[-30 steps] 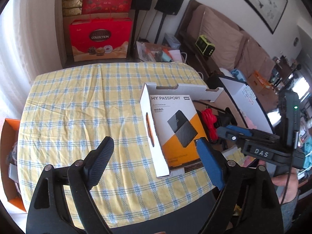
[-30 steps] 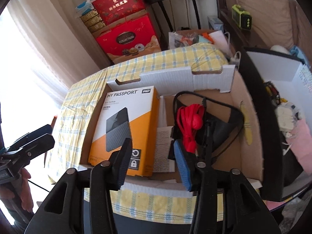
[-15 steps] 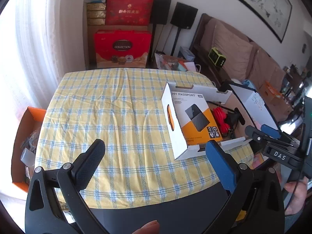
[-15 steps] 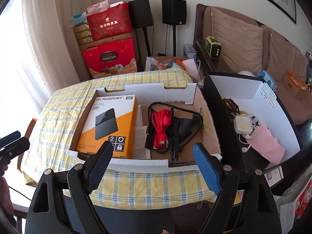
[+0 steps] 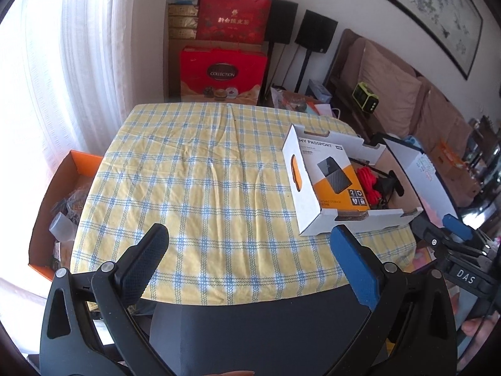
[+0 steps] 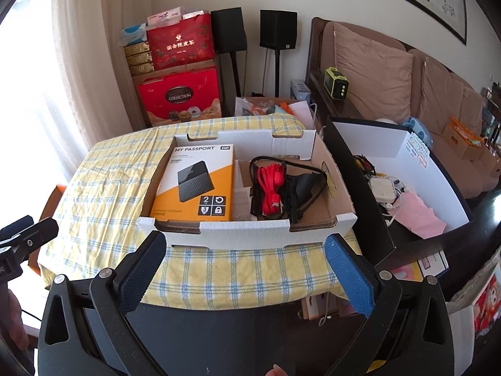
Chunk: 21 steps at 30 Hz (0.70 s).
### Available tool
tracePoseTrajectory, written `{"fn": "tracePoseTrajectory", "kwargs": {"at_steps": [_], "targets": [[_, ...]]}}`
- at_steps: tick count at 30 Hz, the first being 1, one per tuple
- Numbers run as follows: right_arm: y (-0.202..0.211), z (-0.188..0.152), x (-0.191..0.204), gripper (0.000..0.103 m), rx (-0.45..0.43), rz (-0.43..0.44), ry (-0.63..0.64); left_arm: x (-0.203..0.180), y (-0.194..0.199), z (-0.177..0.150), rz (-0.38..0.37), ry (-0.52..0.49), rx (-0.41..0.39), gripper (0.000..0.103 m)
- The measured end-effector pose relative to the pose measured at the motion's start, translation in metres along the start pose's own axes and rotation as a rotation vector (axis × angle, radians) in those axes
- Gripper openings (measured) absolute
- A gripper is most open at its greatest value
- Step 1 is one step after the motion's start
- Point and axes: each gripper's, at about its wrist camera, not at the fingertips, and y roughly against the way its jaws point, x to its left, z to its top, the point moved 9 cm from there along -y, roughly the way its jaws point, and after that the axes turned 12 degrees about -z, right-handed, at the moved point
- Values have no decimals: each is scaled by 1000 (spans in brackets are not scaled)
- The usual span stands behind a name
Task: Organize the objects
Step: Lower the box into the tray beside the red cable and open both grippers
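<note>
The white cardboard tray point(image 6: 247, 238) sits on the yellow-and-blue checked tablecloth point(image 6: 109, 188), just ahead of the right gripper point(image 6: 245, 269) and a little beyond its fingertips, not touched by them. Inside it, toward the black finger's side, lies the orange-and-white hard drive box point(image 6: 195, 185) marked MY PASSPORT; toward the blue finger's side lie a coiled red cable point(image 6: 271, 185) and a black pouch point(image 6: 305, 185) with a black cord looped around them, and a folded leaflet point(image 6: 241, 199) shows between box and cable. The right gripper's jaws have just been opening and now stand spread wide with nothing between them. From the left gripper point(image 5: 249, 255) the same tray lies ahead and off to its blue-finger side, near but apart; its jaws are likewise spread wide and hold nothing, bare tablecloth lying ahead between the fingers. Farther out past the right gripper's blue finger stands a black-walled bin point(image 6: 353, 169) with a white lining, holding chargers and a pink cloth. Beyond the left gripper's black finger an orange box point(image 5: 62, 181) sits below the table edge. Red gift boxes point(image 6: 178, 97) are stacked against the far wall.
</note>
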Motion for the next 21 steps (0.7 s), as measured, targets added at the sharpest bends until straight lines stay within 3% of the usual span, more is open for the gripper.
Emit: {"fn": "tracePoseTrajectory", "kwargs": {"at_steps": [21], "targets": [[12,-9,2,102,-13,-22,-9,4,12,-11,19,15,2,103]]}}
